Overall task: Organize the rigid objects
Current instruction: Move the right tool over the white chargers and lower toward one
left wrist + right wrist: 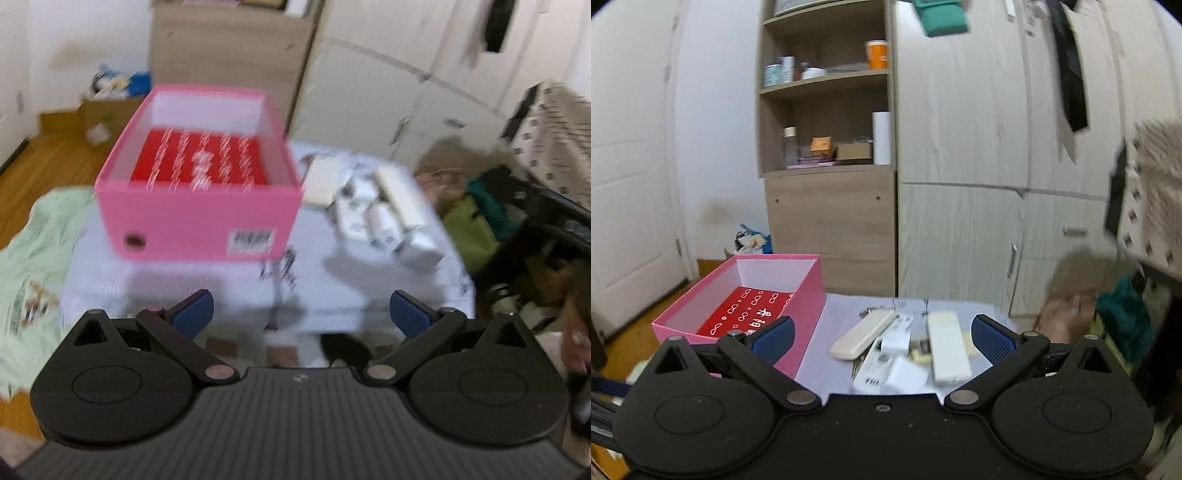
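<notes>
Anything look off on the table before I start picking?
Nothing damaged or spilled. The white and cream items lie in a loose, overlapping heap right of the pink box, none inside it yet. Both the left gripper and right gripper are open and empty.

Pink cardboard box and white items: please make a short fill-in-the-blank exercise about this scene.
1. The pink cardboard box has a ____ printed sheet lying inside.
2. The heap of white plastic items lies to the ____ of the box.
3. The left gripper and right gripper both have their jaws ____.

Missing words: red; right; open
</notes>
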`<state>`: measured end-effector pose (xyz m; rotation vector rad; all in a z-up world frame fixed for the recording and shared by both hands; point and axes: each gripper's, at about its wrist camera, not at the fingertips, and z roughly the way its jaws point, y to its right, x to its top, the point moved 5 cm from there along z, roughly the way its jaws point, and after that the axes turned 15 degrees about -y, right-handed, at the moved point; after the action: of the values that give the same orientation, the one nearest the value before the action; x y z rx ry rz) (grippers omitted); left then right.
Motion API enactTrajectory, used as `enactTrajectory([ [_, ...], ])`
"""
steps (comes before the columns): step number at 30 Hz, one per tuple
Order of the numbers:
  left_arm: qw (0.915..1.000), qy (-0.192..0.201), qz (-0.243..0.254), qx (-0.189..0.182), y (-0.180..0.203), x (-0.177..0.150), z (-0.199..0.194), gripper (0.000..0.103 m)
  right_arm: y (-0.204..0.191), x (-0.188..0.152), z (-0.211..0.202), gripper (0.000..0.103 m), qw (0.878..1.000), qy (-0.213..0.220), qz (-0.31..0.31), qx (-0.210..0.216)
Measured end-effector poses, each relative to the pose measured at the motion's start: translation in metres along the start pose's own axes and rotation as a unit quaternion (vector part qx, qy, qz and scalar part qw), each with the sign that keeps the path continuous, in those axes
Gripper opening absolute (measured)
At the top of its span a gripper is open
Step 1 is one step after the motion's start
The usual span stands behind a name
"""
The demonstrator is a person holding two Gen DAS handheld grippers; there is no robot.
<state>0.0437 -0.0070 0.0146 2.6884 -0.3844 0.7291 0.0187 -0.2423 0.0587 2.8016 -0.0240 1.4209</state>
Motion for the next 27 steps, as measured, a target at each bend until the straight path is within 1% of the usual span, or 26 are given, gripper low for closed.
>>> enactTrajectory([
  [2,0.9995,0.024,0.021,0.006,0.000,0.014,-0.015,0.102,0.007,0.017,0.003,0.103,1.000,-0.002,-0.008,0.011],
  [4,0.9988,0.034,0.028,0.020,-0.002,0.030,-0.026,0.100,0.015,0.032,0.010,0.103,1.000,-0.012,0.004,0.024],
  [5,0.9986,0.027,0.034,0.029,-0.003,0.039,-0.028,0.099,0.019,0.038,0.015,0.103,0.999,-0.018,0.010,0.038],
  [6,0.9982,0.010,0.046,0.038,-0.003,0.048,-0.028,0.097,0.022,0.044,0.021,0.103,0.998,-0.027,0.014,0.052],
  [7,0.9977,-0.003,0.052,0.042,-0.004,0.056,-0.027,0.092,0.024,0.048,0.027,0.103,0.997,-0.035,0.019,0.060],
  [8,0.9975,-0.014,0.054,0.044,-0.005,0.063,-0.026,0.089,0.024,0.052,0.034,0.103,0.996,-0.046,0.021,0.067],
  [10,0.9967,-0.027,0.057,0.050,-0.009,0.077,-0.023,0.089,0.021,0.058,0.051,0.103,0.995,-0.069,0.014,0.075],
  [13,0.9924,-0.043,0.077,0.085,-0.016,0.096,-0.013,0.089,0.011,0.064,0.074,0.103,0.991,-0.109,-0.009,0.078],
  [15,0.9910,-0.049,0.071,0.102,-0.027,0.109,-0.003,0.090,0.005,0.068,0.087,0.103,0.988,-0.133,-0.021,0.081],
  [17,0.9918,-0.062,0.042,0.104,-0.044,0.123,0.008,0.092,-0.001,0.070,0.099,0.102,0.984,-0.152,-0.040,0.086],
  [19,0.9923,-0.067,0.006,0.104,-0.060,0.133,0.016,0.096,-0.001,0.070,0.112,0.102,0.979,-0.172,-0.046,0.097],
  [21,0.9892,-0.080,-0.022,0.121,-0.073,0.139,0.021,0.096,0.003,0.064,0.126,0.100,0.975,-0.192,-0.042,0.107],
  [22,0.9873,-0.090,-0.025,0.129,-0.079,0.141,0.023,0.096,0.006,0.058,0.134,0.096,0.971,-0.207,-0.036,0.110],
  [23,0.9867,-0.093,-0.018,0.132,-0.084,0.143,0.026,0.096,0.010,0.050,0.142,0.093,0.967,-0.229,-0.026,0.112],
  [25,0.9876,-0.079,0.007,0.135,-0.090,0.145,0.027,0.096,0.017,0.036,0.155,0.089,0.956,-0.270,-0.016,0.112],
  [27,0.9865,-0.076,0.013,0.144,-0.099,0.145,0.032,0.096,0.025,0.026,0.164,0.088,0.953,-0.286,-0.016,0.102],
])
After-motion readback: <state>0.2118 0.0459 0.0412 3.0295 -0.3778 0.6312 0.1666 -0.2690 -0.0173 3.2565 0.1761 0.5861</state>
